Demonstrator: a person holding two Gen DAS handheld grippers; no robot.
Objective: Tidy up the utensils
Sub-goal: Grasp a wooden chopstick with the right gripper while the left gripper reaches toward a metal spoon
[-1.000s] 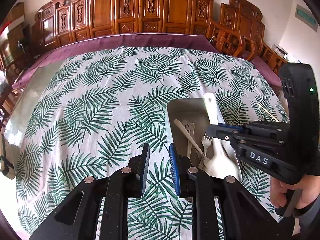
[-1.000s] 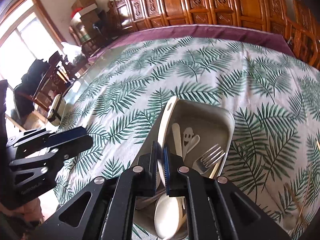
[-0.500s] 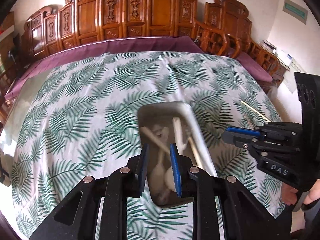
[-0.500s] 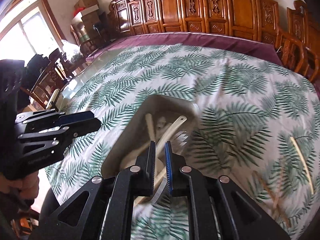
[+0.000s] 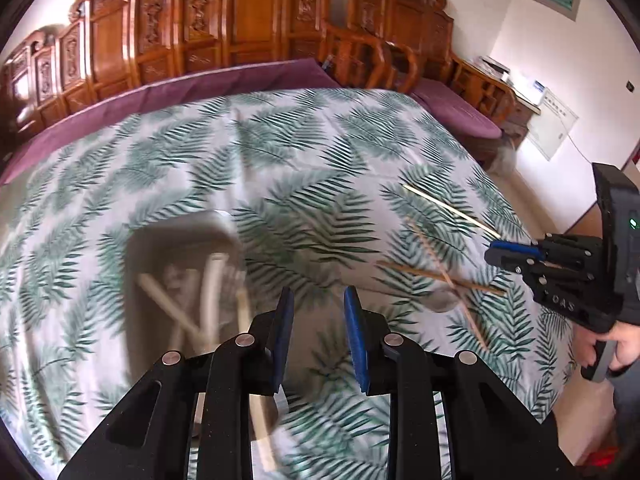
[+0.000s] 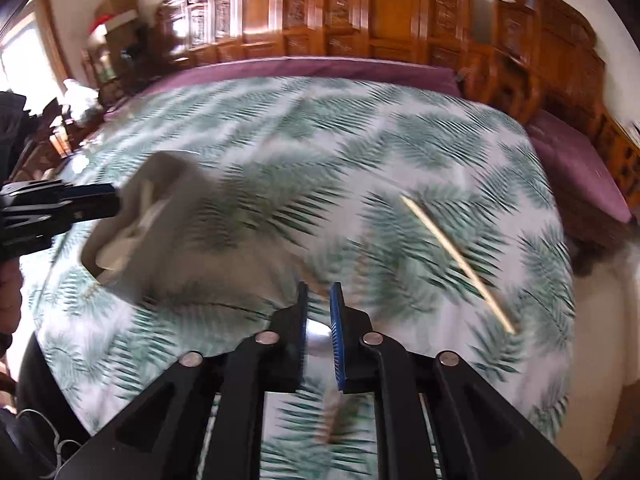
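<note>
The grey tray [image 5: 152,248] holds several pale utensils and lies blurred at the left; in the right wrist view the tray [image 6: 168,216] is also at the left. A pale chopstick [image 5: 448,206] and two crossed brown chopsticks [image 5: 440,278] lie on the cloth at the right. My left gripper [image 5: 318,300] hangs over bare cloth between tray and chopsticks, its jaws opening with nothing between them. My right gripper [image 6: 319,296] has a narrow gap, jaws opening, nothing gripped. It hovers left of the pale chopstick [image 6: 456,260]. A silvery blur shows behind its gap.
A leaf-print tablecloth [image 5: 304,168] covers the table, with a purple cloth [image 5: 160,100] along the far edge. Carved wooden chairs [image 5: 256,20] line the wall behind. The table's right edge drops off beside the hand [image 5: 624,344] on the right gripper [image 5: 500,252].
Both grippers have swung right, away from the tray, which now sits at the left of both views. The loose chopsticks have come into view. Both pairs of jaws stand wider apart.
</note>
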